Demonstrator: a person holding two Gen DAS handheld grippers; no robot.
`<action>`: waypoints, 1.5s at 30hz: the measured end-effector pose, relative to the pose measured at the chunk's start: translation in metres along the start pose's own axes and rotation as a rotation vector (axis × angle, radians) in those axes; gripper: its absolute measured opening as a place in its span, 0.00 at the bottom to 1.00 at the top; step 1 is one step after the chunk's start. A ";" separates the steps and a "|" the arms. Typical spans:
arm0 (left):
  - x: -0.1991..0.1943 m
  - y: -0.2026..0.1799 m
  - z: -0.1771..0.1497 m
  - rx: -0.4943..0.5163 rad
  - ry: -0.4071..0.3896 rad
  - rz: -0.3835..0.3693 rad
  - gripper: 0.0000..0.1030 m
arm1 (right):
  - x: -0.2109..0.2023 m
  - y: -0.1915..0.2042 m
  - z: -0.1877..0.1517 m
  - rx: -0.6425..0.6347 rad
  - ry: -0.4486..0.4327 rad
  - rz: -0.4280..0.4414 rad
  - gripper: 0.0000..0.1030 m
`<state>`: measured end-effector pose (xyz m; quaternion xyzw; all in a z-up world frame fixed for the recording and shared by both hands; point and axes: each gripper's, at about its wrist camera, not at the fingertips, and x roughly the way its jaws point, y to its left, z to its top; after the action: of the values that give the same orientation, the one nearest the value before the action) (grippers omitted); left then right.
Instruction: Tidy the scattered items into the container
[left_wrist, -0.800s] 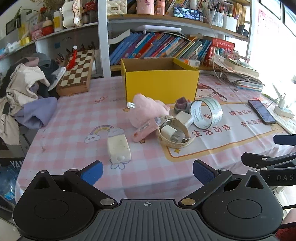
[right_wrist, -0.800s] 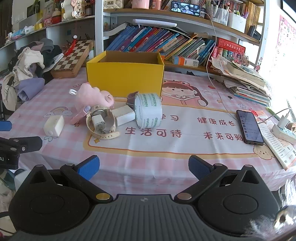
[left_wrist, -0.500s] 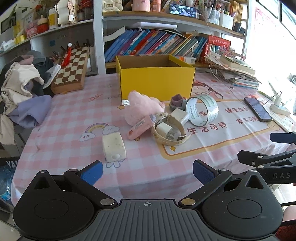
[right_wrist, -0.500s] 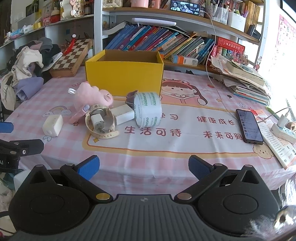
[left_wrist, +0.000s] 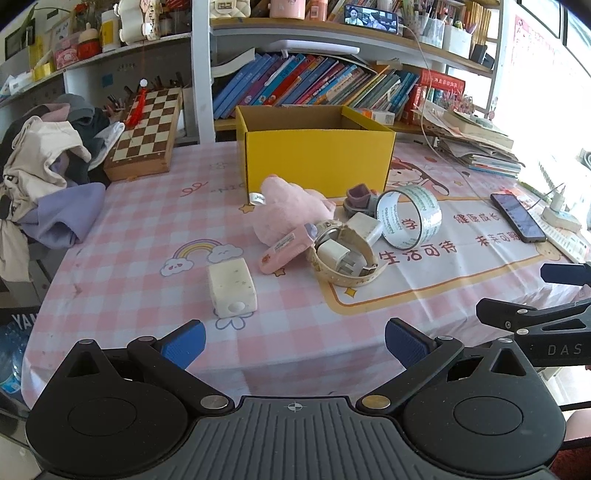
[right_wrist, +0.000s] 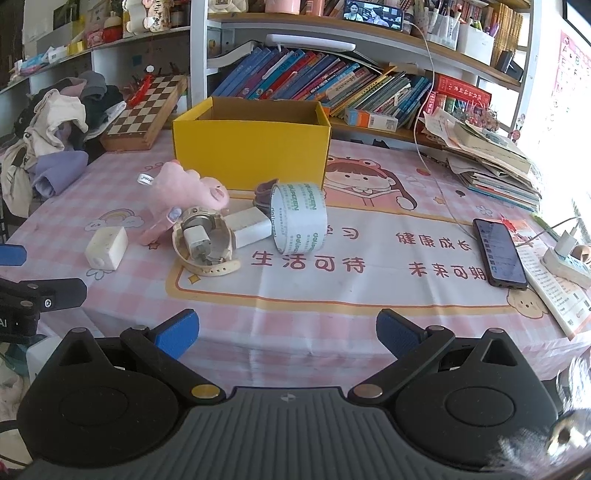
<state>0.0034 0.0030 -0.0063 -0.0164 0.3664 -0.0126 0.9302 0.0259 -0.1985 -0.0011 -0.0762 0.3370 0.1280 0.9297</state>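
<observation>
An open yellow box (left_wrist: 317, 155) (right_wrist: 251, 147) stands mid-table. In front of it lie a pink plush toy (left_wrist: 291, 210) (right_wrist: 184, 188), a pink tube (left_wrist: 286, 249), a cream watch (left_wrist: 349, 254) (right_wrist: 205, 240) around a white charger, a white adapter (right_wrist: 247, 227), a tape roll (left_wrist: 408, 216) (right_wrist: 299, 218), a small purple item (left_wrist: 358, 195) and a white speckled block (left_wrist: 232, 288) (right_wrist: 107, 247). My left gripper (left_wrist: 295, 341) is open and empty at the near table edge. My right gripper (right_wrist: 288, 332) is open and empty, also at the near edge.
A phone (right_wrist: 498, 253) and power strip (right_wrist: 565, 262) lie at the right. Stacked papers and books (right_wrist: 491, 158) sit back right. A chessboard (left_wrist: 147, 133) leans back left beside a clothes pile (left_wrist: 44, 177). A bookshelf (right_wrist: 332, 85) runs behind.
Both views have shifted slightly, with the items a little nearer and more centred. Both grippers stay open and empty. Nothing on the table has moved.
</observation>
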 end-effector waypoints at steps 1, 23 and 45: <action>0.000 0.000 0.000 0.000 0.001 -0.002 1.00 | 0.000 0.002 0.001 0.000 0.002 -0.002 1.00; -0.002 0.006 0.001 0.000 0.005 -0.013 1.00 | 0.004 0.009 0.005 0.001 0.006 -0.004 1.00; -0.003 0.000 0.001 0.027 0.003 -0.019 1.00 | 0.001 0.007 0.004 0.016 0.012 -0.005 1.00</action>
<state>0.0021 0.0034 -0.0041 -0.0074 0.3676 -0.0265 0.9296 0.0271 -0.1910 0.0010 -0.0705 0.3435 0.1227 0.9284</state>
